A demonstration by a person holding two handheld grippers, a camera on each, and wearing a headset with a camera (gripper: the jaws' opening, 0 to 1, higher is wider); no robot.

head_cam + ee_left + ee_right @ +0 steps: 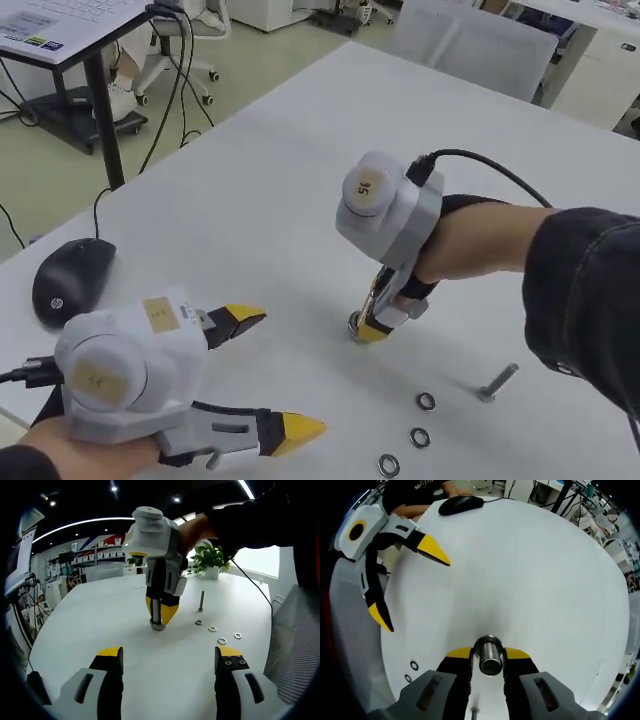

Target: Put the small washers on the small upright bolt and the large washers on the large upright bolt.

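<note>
Four washers lie on one white table, counted in the left gripper view. There are two bolts, one large bolt and one small bolt. Two grippers are present, the left gripper and the right gripper. One computer mouse sits at left.

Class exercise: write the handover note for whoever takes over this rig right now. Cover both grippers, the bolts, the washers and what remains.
Left gripper: open, holding nothing, above the table.
Right gripper: shut on the large bolt, standing it head-down on the table.
Small bolt: upright, apart from the large one.
Washers: four, loose on the table beside the small bolt.
Done: no washer on either bolt.
Left: sort the washers by size and put each on its bolt.
</note>
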